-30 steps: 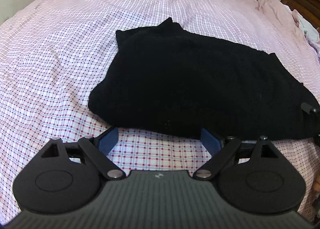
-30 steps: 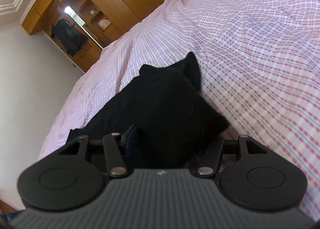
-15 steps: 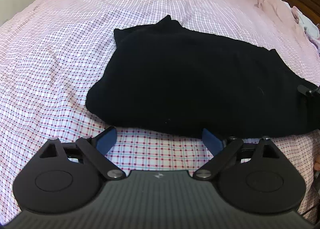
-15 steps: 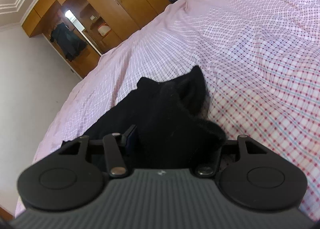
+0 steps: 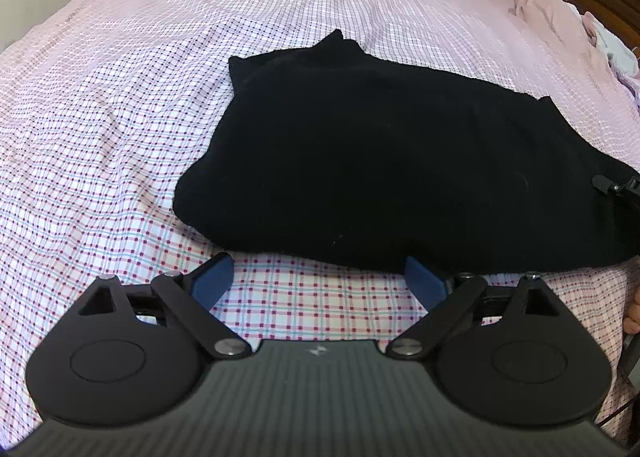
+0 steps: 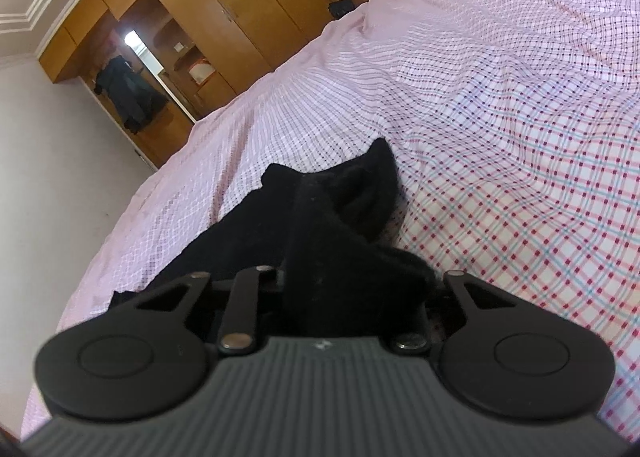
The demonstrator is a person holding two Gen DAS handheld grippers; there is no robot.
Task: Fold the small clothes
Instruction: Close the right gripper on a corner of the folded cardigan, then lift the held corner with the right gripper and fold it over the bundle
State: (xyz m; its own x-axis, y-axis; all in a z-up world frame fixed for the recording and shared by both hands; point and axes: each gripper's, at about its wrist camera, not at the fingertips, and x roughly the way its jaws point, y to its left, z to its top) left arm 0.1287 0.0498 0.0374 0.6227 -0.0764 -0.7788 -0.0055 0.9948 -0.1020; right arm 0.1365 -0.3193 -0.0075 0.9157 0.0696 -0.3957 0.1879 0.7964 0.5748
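Right tongs (image 6: 352,297) closing, bunched edge of the black garment (image 5: 384,161) between the jaws. Left tongs (image 5: 320,277) wide open, empty, the garment's near hem just ahead on the bed (image 5: 120,117). Garment's long axis runs left-right across the left tongs; right tongs at its right end, so nearer. No containers visible.

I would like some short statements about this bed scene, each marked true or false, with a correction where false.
1. The black garment lies on a checked pink bedsheet. True.
2. The left gripper holds the garment. False: its jaws stand open over bare sheet, just short of the garment's near edge.
3. Black fabric sits between the right gripper's closing jaws. True.
4. The wardrobe is white metal. False: it is brown wood.
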